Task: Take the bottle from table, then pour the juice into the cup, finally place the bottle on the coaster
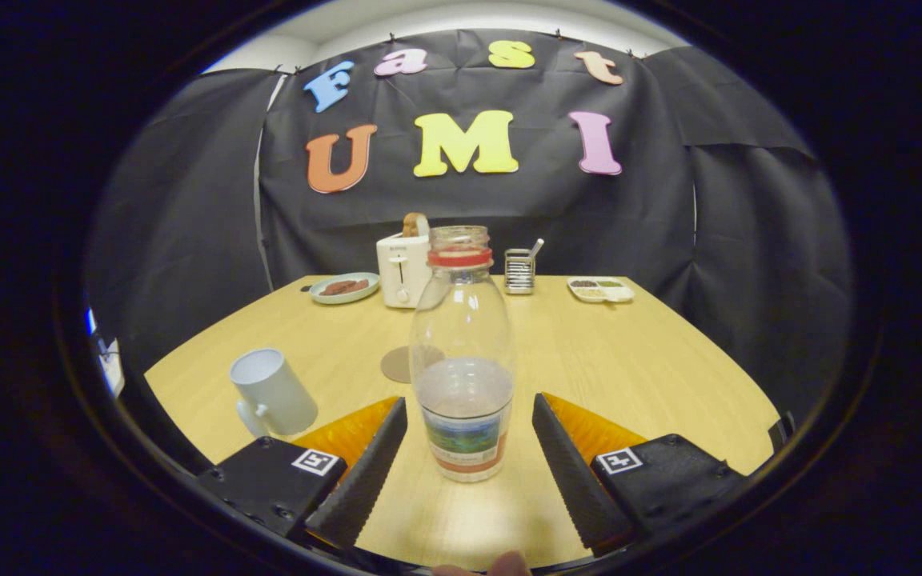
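The tool (pixel 469 416) stands wide, its two fingers spread to either side of the clear plastic bottle with a red neck ring and a printed label (pixel 465 360), and neither finger touches it; a gap shows on both sides. The bottle stands upright on the light wooden table (pixel 629 360) close to its near edge, between the fingers, holding pale liquid in roughly its lower half, and its mouth looks uncapped. The white ceramic cup with a handle (pixel 273 392) sits near the table's left edge, tilted in this view, and the round brown coaster (pixel 401 364) lies flat just behind the bottle toward the table's middle. The main hazard, as I judge it, is an uneven close: if one finger meets the wall first, it may push the tall, light bottle sideways and tip it, spilling juice from the open mouth. A hard squeeze on the thin wall could also buckle it and force liquid upward. A grip taken low on the label may let the bottle swing during the pour. Along the far edge stand a white toaster (pixel 403 272), a plate of food (pixel 344 288) and a metal holder (pixel 519 270), well apart from all this.
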`<state>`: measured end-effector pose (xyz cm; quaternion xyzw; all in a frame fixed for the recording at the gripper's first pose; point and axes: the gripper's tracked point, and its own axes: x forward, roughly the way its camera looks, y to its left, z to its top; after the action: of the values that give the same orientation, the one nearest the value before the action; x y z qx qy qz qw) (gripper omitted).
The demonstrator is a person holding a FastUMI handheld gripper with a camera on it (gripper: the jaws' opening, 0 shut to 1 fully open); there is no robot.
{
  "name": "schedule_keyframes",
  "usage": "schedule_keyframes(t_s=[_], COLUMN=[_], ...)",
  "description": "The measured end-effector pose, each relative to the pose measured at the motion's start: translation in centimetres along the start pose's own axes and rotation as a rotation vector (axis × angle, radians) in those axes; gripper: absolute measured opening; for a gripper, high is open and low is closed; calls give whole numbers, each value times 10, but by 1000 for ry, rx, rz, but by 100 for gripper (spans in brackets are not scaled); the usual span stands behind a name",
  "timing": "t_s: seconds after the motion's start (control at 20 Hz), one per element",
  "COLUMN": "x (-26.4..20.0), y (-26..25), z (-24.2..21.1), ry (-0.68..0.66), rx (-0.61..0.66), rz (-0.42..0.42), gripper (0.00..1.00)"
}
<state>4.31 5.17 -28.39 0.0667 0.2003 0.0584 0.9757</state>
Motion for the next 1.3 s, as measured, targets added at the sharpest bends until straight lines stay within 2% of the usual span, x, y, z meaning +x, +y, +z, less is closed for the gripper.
schedule_keyframes(t_s=[0.4,0.7,0.9,1.3], x=[31,32,27,12], y=[12,10,11,24], z=[-2,1,11,36], ry=[-41,-63,-84,-126], rx=[29,25,40,-80], rz=[-26,-62,-55,-53], gripper=[99,82,79,74])
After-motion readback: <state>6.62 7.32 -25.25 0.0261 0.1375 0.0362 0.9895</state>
